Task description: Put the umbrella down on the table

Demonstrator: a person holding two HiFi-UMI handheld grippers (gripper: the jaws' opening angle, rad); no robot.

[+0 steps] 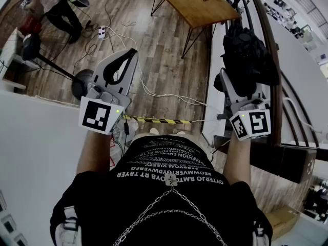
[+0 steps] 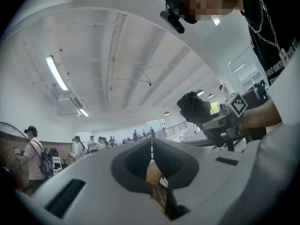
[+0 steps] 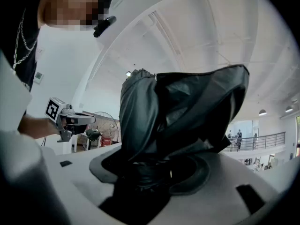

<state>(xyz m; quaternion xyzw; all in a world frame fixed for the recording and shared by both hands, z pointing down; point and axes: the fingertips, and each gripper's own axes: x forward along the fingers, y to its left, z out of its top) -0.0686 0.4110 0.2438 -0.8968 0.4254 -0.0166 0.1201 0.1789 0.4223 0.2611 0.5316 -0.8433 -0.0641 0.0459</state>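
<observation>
Umbrella (image 3: 178,111), folded and black, is clamped in my R gripper (image 3: 150,170). The jaws stand fairly wide round the bunched cloth near its base. It sticks out level ahead of me, in the air, resting on nothing. My L gripper (image 2: 151,150) has its jaws together w/ nothing between them, and is held level, well apart from the R.

Step in hand, I reckon: carrying, since the umbrella isn't over a table top yet. Ahead is a wooden table (image 1: 197,6), and a white surface (image 1: 302,70) is nearer on my right. Can't tell which is meant.

Next: bring the R gripper over a top, lower till the umbrella rests along it, then open the jaws.
</observation>
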